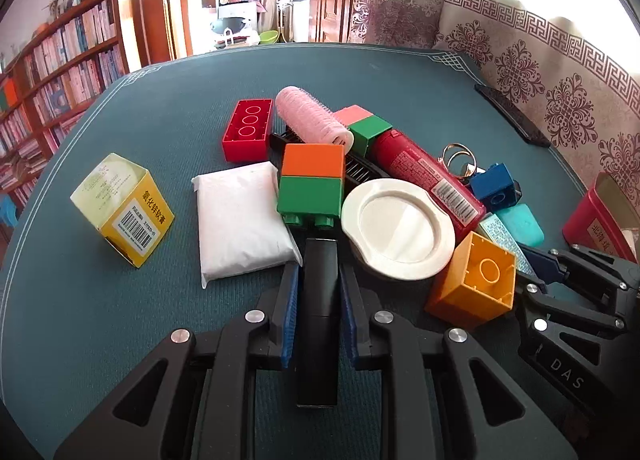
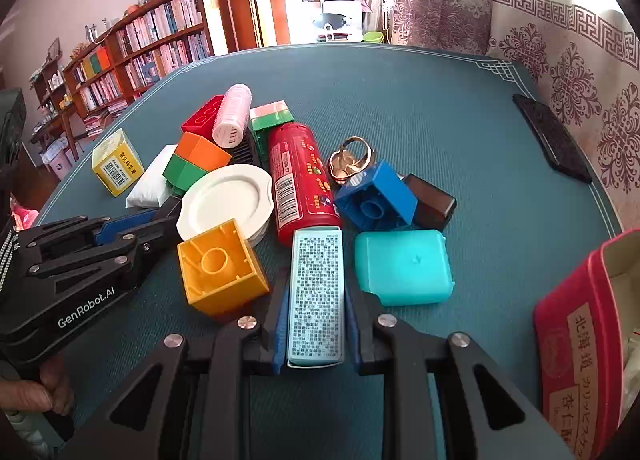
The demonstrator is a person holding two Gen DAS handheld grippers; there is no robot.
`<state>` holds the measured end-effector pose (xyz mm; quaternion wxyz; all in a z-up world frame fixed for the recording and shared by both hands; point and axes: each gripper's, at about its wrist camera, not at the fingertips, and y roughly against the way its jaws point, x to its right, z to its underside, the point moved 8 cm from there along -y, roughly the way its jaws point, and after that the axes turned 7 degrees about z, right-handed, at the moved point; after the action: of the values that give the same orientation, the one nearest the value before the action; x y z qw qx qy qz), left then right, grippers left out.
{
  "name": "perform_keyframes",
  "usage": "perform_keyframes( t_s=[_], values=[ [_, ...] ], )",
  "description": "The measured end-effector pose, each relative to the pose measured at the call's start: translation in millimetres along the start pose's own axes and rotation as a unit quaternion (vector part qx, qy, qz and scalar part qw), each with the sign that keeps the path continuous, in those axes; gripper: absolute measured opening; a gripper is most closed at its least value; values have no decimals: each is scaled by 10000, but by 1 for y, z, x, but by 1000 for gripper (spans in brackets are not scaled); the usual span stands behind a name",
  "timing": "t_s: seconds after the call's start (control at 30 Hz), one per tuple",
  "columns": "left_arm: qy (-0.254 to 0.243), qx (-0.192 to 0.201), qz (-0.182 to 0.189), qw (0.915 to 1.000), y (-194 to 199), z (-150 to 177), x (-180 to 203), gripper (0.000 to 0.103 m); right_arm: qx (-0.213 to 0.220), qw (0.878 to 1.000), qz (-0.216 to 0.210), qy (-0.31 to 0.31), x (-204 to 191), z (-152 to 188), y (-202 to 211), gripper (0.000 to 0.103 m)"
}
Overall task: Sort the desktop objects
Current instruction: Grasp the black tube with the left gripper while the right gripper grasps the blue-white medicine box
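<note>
Nearest our lens in the left wrist view, the left gripper (image 1: 319,280) is clenched on a slim black rectangular stick (image 1: 319,324), its blue pads pressing both long sides; the stick runs back along the fingers towards the camera. In the right wrist view the right gripper (image 2: 316,300) grasps a pale blue narrow carton printed with small dark text (image 2: 316,296) in the same manner, lengthwise between the pads.

Beneath both lies the dark teal table mat (image 1: 120,320), which bears everything else. Ahead of the right gripper's tips, a red cylindrical can with a barcode (image 2: 302,180) lies on its side, its base touching the carton's far end. To the left of the left gripper's tips we see a white soft plastic packet (image 1: 240,220), and further left, well apart, a yellow cardboard box with a barcode (image 1: 128,216) tilted on an edge. Just right of the left fingertips sits a cream round plastic lid (image 1: 400,228), and beside that a yellow hollow building block (image 1: 474,280), open side up. Directly beyond the left tips stands a stacked orange-and-green building block (image 1: 312,184). Right of the carton lies a turquoise rounded plastic case (image 2: 404,266), with a blue building block (image 2: 376,196) beyond it. Farther off rest a red long building block (image 1: 248,130) and a pink hair roller (image 1: 312,116). Smallest, a gold metal ring (image 2: 352,164) sits behind the blue block.
</note>
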<state>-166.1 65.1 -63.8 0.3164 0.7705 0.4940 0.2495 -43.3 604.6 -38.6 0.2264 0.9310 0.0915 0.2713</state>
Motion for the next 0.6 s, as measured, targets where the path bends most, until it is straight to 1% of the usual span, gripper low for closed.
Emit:
perform_keyframes(
  t_s=[0.03,0.1,0.2,0.33,0.43,0.47,0.5,0.53,0.6],
  values=[
    [-44,3,4,10000,-1,1,2,26,47,10000,-5,-21,2,-2,-3,27],
    [-20,34,47,10000,0,3,1,26,135,9999,-5,-71,3,-5,-7,27],
    [6,33,68,10000,2,5,2,26,128,9999,99,-24,-1,-6,-7,27],
    [70,7,111,9999,4,5,0,26,79,9998,184,20,4,-4,-4,26],
    [65,-23,82,9999,6,4,-1,26,31,9995,304,105,3,-8,-5,26],
    [75,-32,64,9999,6,4,-2,23,16,9993,344,130,2,-9,-5,26],
    [126,-57,35,9999,6,0,-5,20,-8,9991,401,169,1,-12,-6,26],
    [237,-128,79,9996,8,1,-6,21,-36,9987,466,217,-1,-13,-6,26],
    [617,-380,237,9971,14,5,-9,20,-148,9976,618,277,0,-14,-4,26]
  ],
)
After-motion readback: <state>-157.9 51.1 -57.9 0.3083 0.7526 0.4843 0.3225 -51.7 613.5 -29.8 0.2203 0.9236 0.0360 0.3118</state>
